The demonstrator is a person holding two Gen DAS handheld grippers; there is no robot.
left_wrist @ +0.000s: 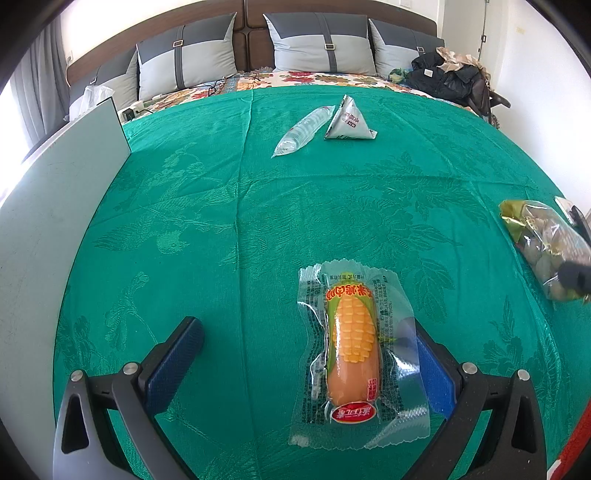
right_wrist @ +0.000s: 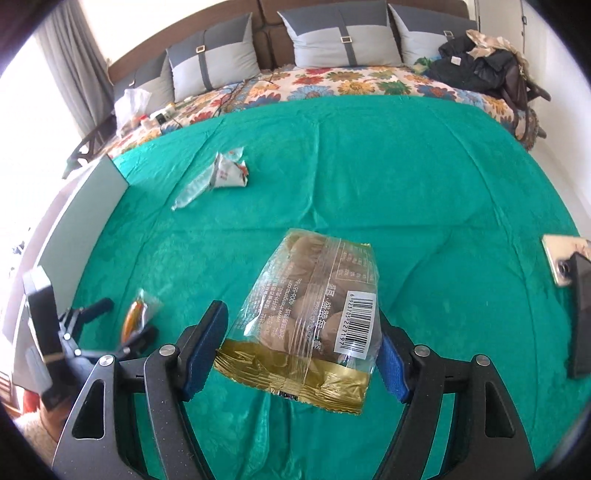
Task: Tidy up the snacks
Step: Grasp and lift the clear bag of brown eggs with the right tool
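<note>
Triangular packet [left_wrist: 349,120] beside clear tube [left_wrist: 303,131]

A bedroom in a private home: a wide bed with a brown padded headboard [left_wrist: 255,33] carries grey two-tone pillows [right_wrist: 212,62] and a floral bedspread [right_wrist: 351,83], overlaid by a green damask cloth [left_wrist: 332,192]. Grey curtains [right_wrist: 79,55] frame a bright window at left, and dark clothing [right_wrist: 476,68] lies heaped at the bed's far right corner.
</note>
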